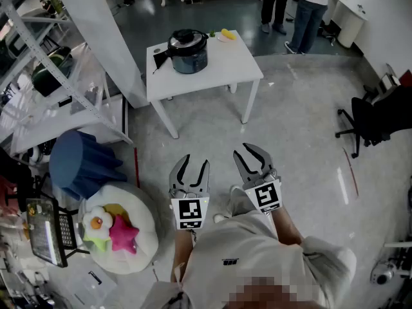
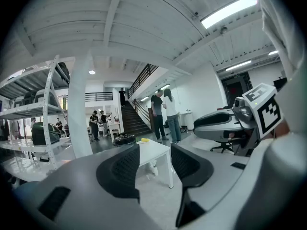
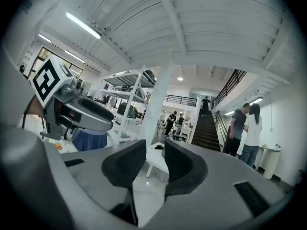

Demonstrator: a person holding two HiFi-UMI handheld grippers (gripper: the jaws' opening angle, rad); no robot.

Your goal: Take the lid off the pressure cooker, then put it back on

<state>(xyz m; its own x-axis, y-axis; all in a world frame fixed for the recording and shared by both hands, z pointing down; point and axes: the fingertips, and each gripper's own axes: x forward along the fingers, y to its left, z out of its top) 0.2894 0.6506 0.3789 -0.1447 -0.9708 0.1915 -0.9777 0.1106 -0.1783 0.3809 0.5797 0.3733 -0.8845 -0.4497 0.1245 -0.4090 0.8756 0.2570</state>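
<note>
With the left tool (image 1: 195,161) and right tool (image 1: 250,152) both empty and closed to a slit, well short of the pressure cooker (image 1: 188,51) on the table (image 1: 238,60), its lid (image 1: 187,39) apparently on, approach squarely and open a tool before reaching.

A white rectangular table (image 1: 235,63) on slim white legs stands on a pale grey polished floor (image 1: 302,127). On its top sits a dark grey round metal pressure cooker (image 1: 188,55) with its black lid (image 1: 187,39) on. A small yellow object (image 1: 228,35) lies near the far right corner, apart from the cooker.
</note>
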